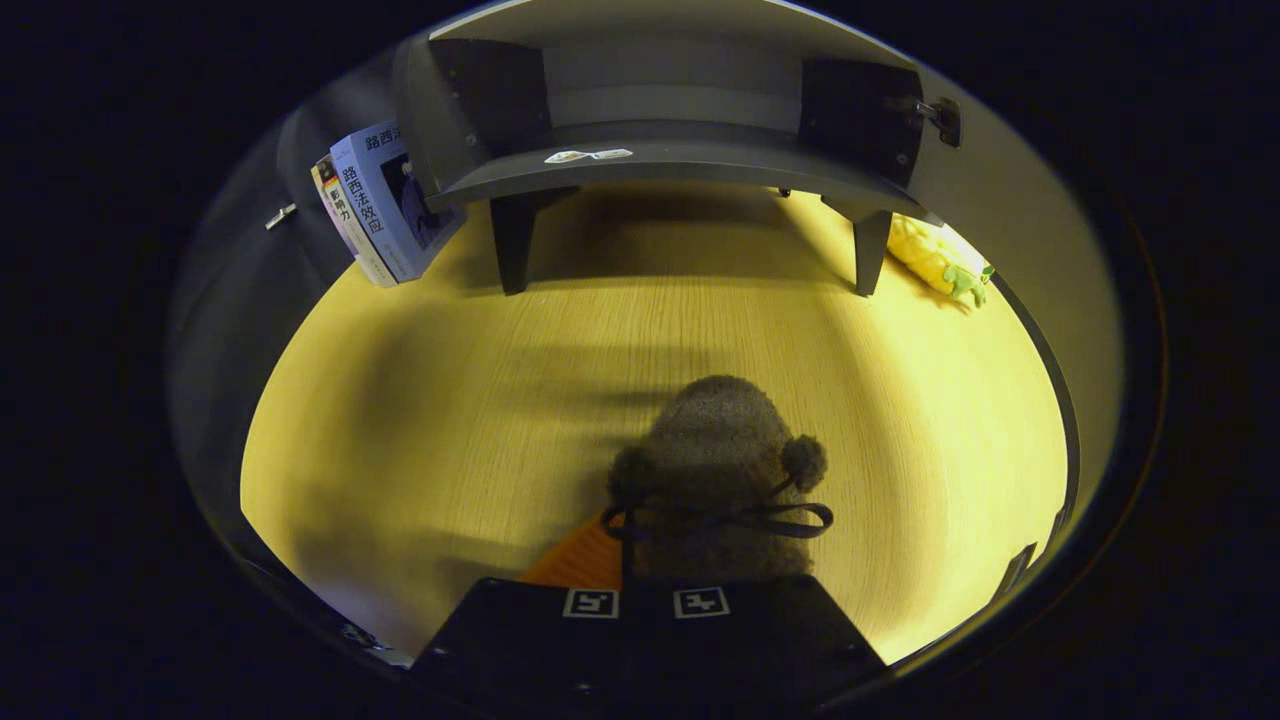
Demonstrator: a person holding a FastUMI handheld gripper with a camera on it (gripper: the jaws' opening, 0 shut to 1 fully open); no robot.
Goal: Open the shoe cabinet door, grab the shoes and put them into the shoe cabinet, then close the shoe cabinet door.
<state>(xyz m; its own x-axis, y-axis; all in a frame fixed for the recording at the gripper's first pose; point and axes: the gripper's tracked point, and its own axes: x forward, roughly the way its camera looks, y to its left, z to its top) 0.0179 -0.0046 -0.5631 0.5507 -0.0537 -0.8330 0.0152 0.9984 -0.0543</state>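
Your gripper (646, 600) carries a fuzzy brown shoe (715, 480)
Fingers clamped on it, open shoe cabinet (680, 120) beyond

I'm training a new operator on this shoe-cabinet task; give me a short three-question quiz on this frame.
1. True or false: the shoe cabinet stands open.
2. What lies between the gripper fingers? A) the fuzzy brown shoe B) the books C) the yellow plush toy
3. Fill in: the books lean beside the cabinet's ___ side as the camera sees it.

Key: 1 true; 2 A; 3 left. The fingers sit close together on the shoe's heel end, and it looks held.
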